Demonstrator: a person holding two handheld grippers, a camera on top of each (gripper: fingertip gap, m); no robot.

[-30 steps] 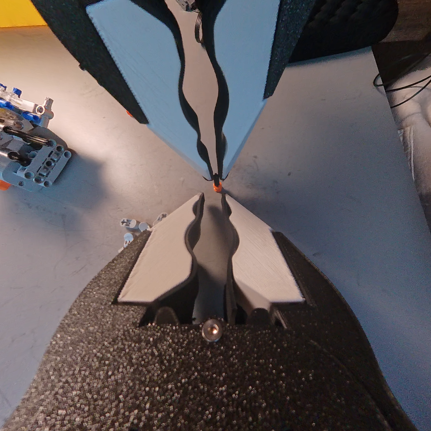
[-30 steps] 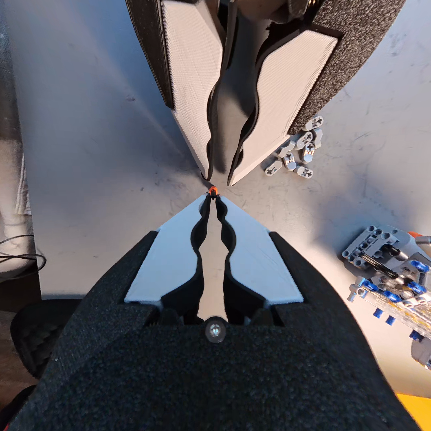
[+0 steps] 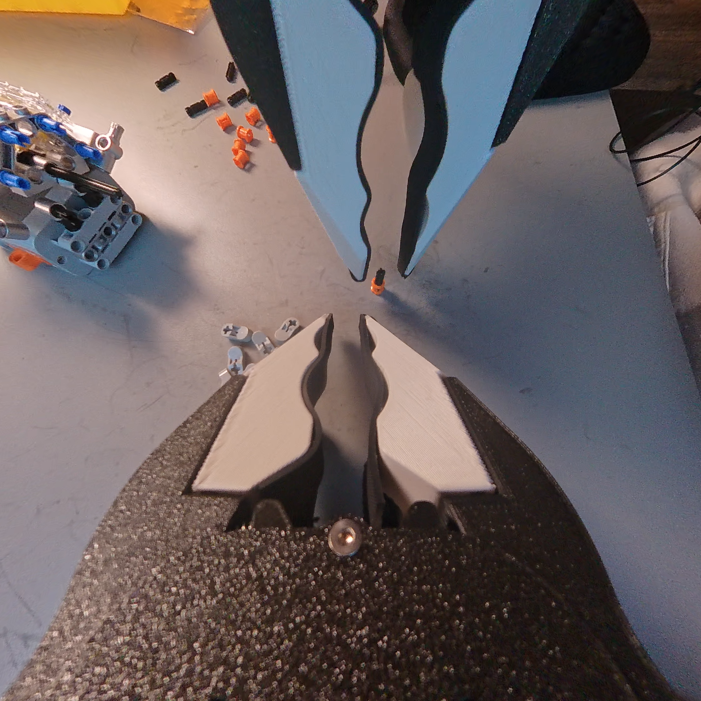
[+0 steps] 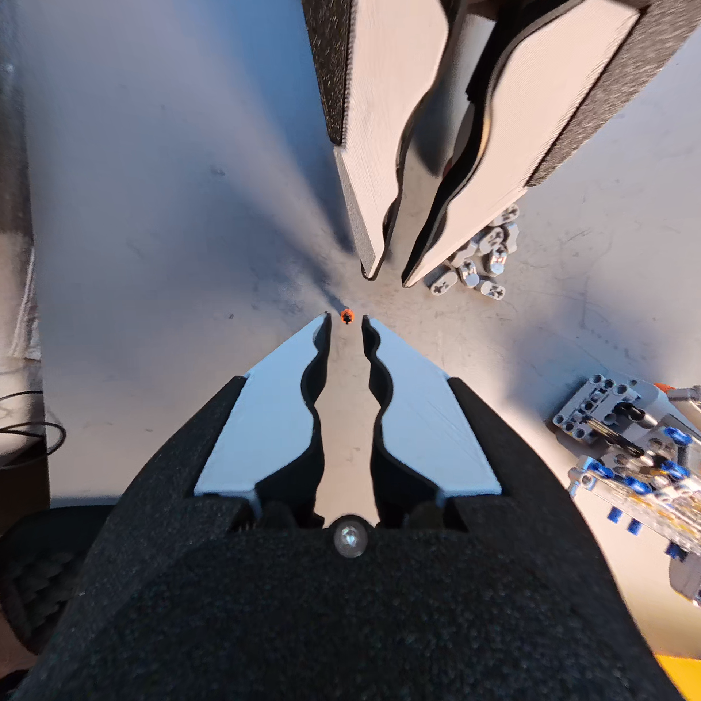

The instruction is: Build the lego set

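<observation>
**Two released grippers face each other over a small orange-and-black piece**

The left gripper (image 3: 346, 315) and the right gripper (image 4: 344, 315) point at each other, tip toward tip, above a grey table (image 3: 531, 303). Both are released: a clear gap shows between the fingertips of each one, and neither holds anything.

Between them stands a very small piece (image 3: 378, 281), an orange bush with a black pin in it. It stands on the table, the black end up. In the right wrist view this piece (image 4: 346, 316) sits just in front of the right gripper's tips, in line with the gap, and I cannot tell if it touches a finger. In the left wrist view it is near the tips of the right gripper and a little apart from the left one.

Just beside the left gripper's finger lies a small heap of light grey connectors (image 3: 250, 341) with cross-shaped holes. Farther off on that side stands a grey building-block assembly (image 3: 64, 205) with blue pins and black axles. Behind it, loose orange bushes (image 3: 239, 132) and black pins (image 3: 197, 108) are scattered on the table. A yellow thing (image 3: 95, 11) shows at the far table edge. Thin black cables (image 3: 660, 151) hang beyond the other edge of the table.
</observation>
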